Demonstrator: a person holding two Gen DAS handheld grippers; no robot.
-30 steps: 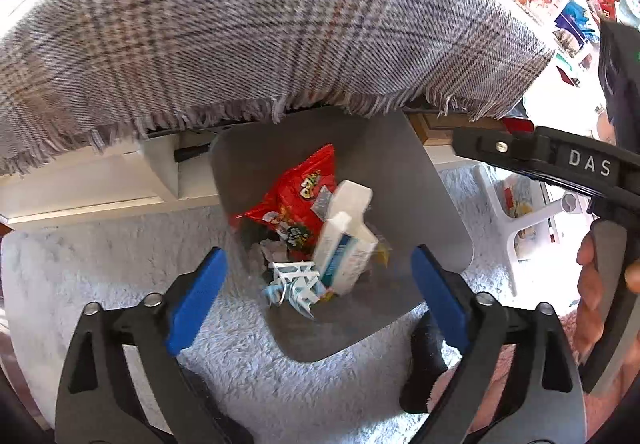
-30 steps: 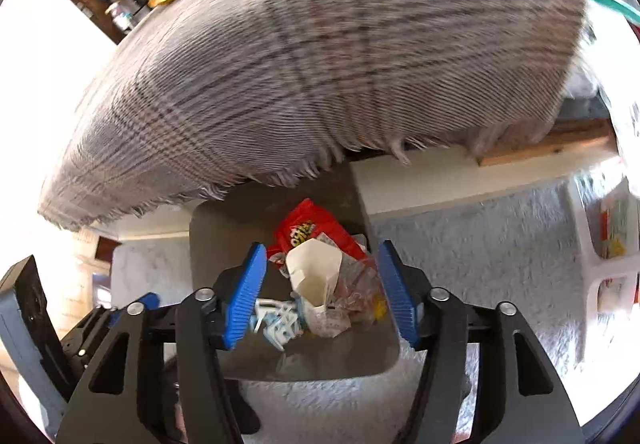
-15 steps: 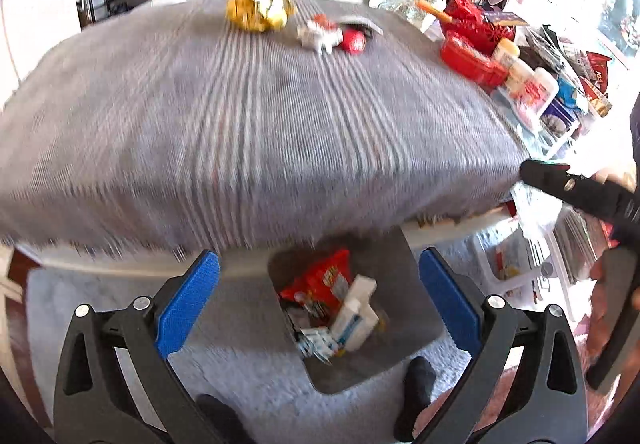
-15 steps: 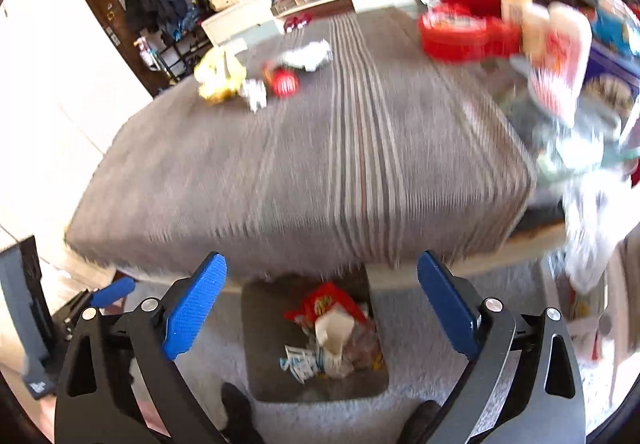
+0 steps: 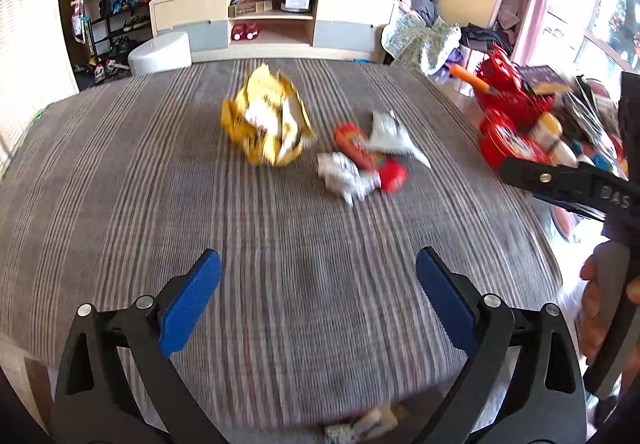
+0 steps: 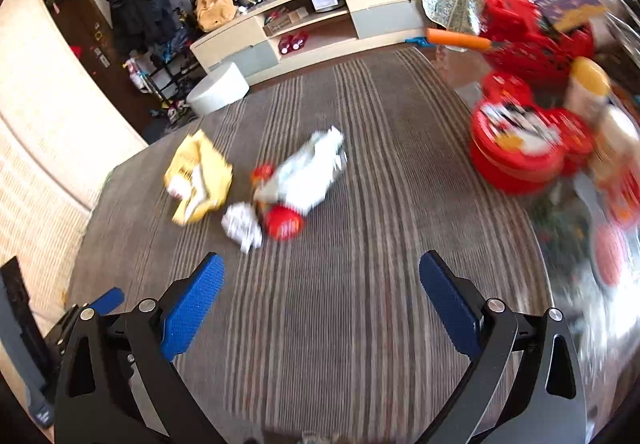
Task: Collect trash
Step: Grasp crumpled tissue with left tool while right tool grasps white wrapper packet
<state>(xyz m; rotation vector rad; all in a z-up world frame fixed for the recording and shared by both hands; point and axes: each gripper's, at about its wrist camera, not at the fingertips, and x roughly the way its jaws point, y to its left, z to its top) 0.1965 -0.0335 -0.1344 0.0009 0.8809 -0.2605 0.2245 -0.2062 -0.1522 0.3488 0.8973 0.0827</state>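
On the striped cloth-covered table (image 5: 280,244) lies a cluster of trash: a crumpled yellow wrapper (image 5: 268,128) (image 6: 200,178), a red can (image 5: 370,158) (image 6: 282,224), a crumpled white paper ball (image 5: 344,176) (image 6: 242,224) and a white wrapper (image 5: 390,134) (image 6: 308,174). My left gripper (image 5: 318,298) is open and empty above the near half of the table. My right gripper (image 6: 320,302) is open and empty too, short of the trash. Both views are blurred by motion.
Red tins, bottles and boxes (image 6: 524,148) (image 5: 516,132) crowd the table's right side. A TV cabinet (image 5: 272,20) and a round white stool (image 6: 218,90) stand beyond the far edge. A bit of binned trash (image 5: 364,424) shows below the near edge.
Both grippers have risen from the trash bin under the table to above the tabletop and now face the trash on the cloth. The right gripper has opened wide.
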